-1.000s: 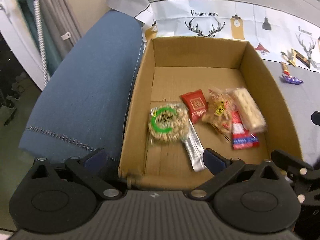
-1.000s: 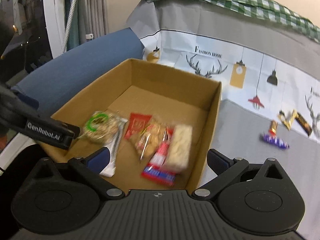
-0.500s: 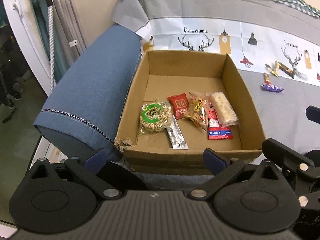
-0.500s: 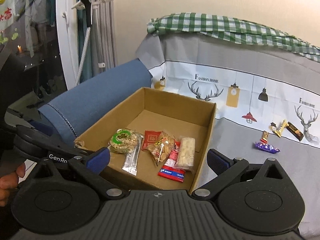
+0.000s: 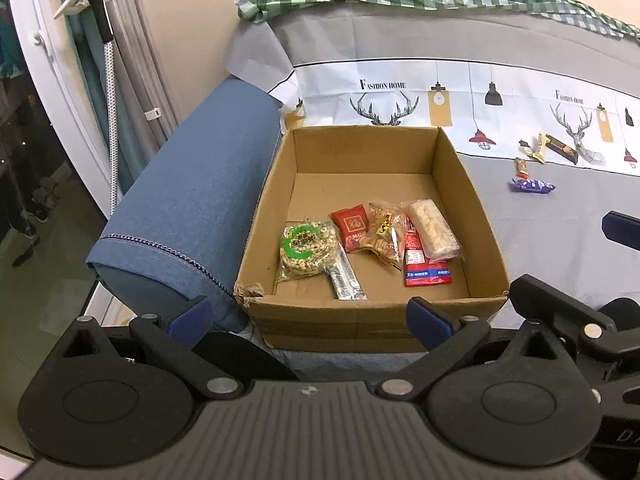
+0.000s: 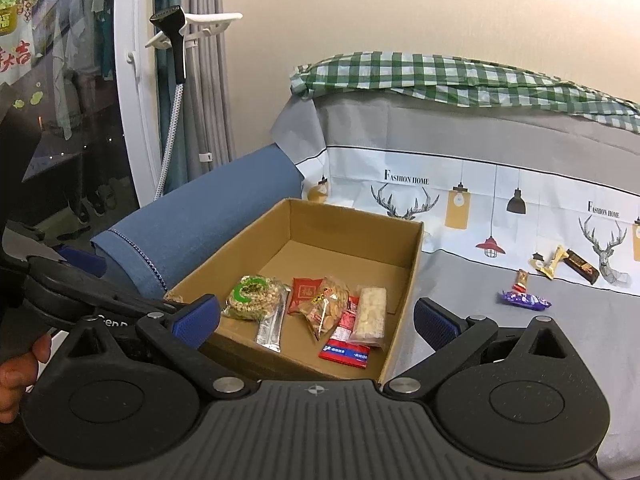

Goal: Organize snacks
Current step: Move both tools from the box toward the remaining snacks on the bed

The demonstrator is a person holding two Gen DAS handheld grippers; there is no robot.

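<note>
An open cardboard box [image 5: 360, 152] [image 6: 352, 220] sits on a grey sofa cover. Inside lie a round nut cake with a green ring [image 5: 306, 248] [image 6: 254, 298], a silver stick pack [image 5: 346, 280], a red packet [image 5: 353, 224], a cracker bag [image 5: 386, 232], a red-blue wrapper [image 5: 424, 270] and a rice bar [image 5: 432, 230] [image 6: 370, 312]. Several small sweets lie on the cover to the right, among them a purple one [image 5: 534, 186] [image 6: 524, 300]. My left gripper [image 5: 310, 316] and right gripper [image 6: 316, 320] are both open and empty, held back from the box's near wall.
A blue sofa arm [image 5: 192, 208] lies left of the box. A green checked cloth [image 6: 460, 80] covers the sofa back. A garment steamer [image 6: 176, 52] and curtains stand at the left. The left gripper's body [image 6: 80, 292] shows in the right wrist view.
Both grippers have pulled back and up from the box, so the whole box and sofa back now show. The snacks in the box have not moved.
</note>
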